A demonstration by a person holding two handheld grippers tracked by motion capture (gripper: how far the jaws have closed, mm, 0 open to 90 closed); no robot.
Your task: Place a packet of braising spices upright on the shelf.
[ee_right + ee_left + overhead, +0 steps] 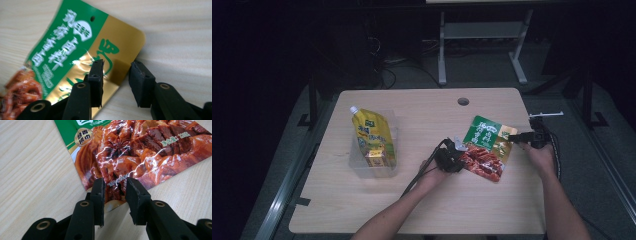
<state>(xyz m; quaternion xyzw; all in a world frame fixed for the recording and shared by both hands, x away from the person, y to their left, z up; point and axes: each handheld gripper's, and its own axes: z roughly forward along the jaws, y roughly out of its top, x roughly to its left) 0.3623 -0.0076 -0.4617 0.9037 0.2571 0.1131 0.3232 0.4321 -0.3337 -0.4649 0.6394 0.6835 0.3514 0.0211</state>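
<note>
A snack packet (486, 145), green and gold at its top and red with a food picture lower down, lies flat on the wooden table (427, 112), right of centre. My left gripper (460, 156) is at its lower left corner. In the left gripper view that red corner (130, 150) fills the gap between the two pads of the left gripper (115, 183), which is shut on it. My right gripper (516, 138) is at the packet's upper right edge. In the right gripper view one pad of the right gripper (116, 66) is over the gold corner (117, 42) and the other is over bare wood, jaws apart.
A yellow spout pouch (372, 137) stands in a clear plastic container (357, 167) on the table's left half. A cable hole (463, 101) sits near the far edge. A white frame leg (442, 50) stands on the floor beyond the table.
</note>
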